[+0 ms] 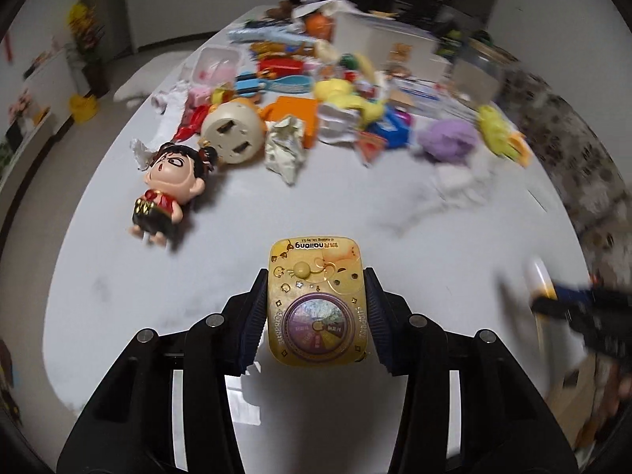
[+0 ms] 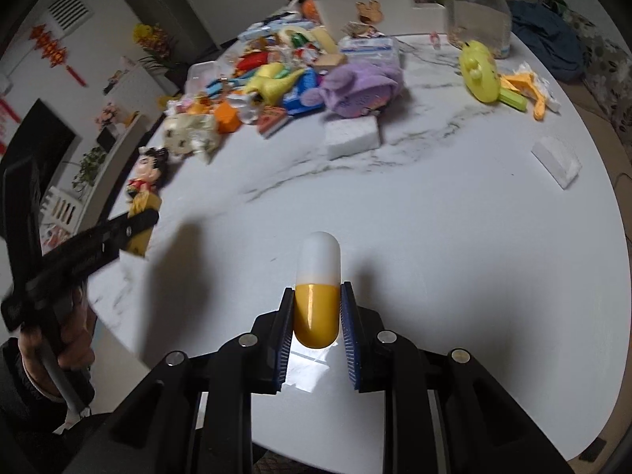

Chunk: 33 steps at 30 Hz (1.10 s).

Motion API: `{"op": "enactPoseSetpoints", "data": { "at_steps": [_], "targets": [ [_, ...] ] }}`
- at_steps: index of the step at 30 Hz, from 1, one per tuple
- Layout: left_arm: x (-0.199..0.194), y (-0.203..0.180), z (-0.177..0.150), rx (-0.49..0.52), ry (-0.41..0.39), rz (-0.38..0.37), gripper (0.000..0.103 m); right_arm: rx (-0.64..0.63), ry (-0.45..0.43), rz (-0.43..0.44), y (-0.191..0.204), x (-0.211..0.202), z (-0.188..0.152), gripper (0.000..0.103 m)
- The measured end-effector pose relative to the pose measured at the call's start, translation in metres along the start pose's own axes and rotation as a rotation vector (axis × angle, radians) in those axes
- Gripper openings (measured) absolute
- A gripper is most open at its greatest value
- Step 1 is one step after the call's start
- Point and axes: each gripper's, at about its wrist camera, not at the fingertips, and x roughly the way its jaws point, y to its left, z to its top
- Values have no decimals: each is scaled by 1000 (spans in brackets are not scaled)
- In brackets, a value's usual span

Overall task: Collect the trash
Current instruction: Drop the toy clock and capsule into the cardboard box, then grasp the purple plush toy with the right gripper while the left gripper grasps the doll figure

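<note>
My left gripper (image 1: 316, 288) is shut on a flat yellow toy case (image 1: 314, 260) with a purple dial, gripped by its two long sides above the white marble table (image 1: 221, 245). My right gripper (image 2: 318, 288) is shut on a capsule-shaped thing (image 2: 319, 260), yellow at the held end and white at the free end. Crumpled paper (image 1: 286, 146) and a white tissue (image 1: 458, 185) lie on the table beyond the left gripper. The right gripper (image 1: 572, 304) shows blurred at the right edge of the left wrist view. The left gripper (image 2: 130, 229) shows at the left of the right wrist view.
A big-headed doll figure (image 1: 170, 185) lies left of centre. A heap of toys and wrappers (image 1: 316, 79) fills the far side. A white foam block (image 2: 351, 136), purple plush (image 2: 359, 87), glass jar (image 2: 478, 12), yellow-green toy (image 2: 480, 71) and white packet (image 2: 557, 160) also sit there.
</note>
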Motion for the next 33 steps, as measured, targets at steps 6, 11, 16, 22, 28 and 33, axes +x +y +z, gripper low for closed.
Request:
{"op": "enactPoseSetpoints", "data": {
  "at_steps": [6,11,16,22,28,33],
  "targets": [
    [-52,-46,-56,203,4,-32,46,-119,49,92,18,-31,-38,23],
    [-66,-67,-106,254,93,-89,46,-219,172,149,22,-42,-93,23],
    [-43,-79,-152,301,195,-88,66,-291,319,147,16,-8,-137,24],
    [3,-77,-171,300,336,-83,87,-282,395,102,2,26,-148,49],
    [-18,-52,-138,277,241,-59,87,-267,150,113,5,-24,-66,60],
    [-27,-13,-98,188,173,6,88,-135,-57,0,-15,-3,47,77]
  ]
}}
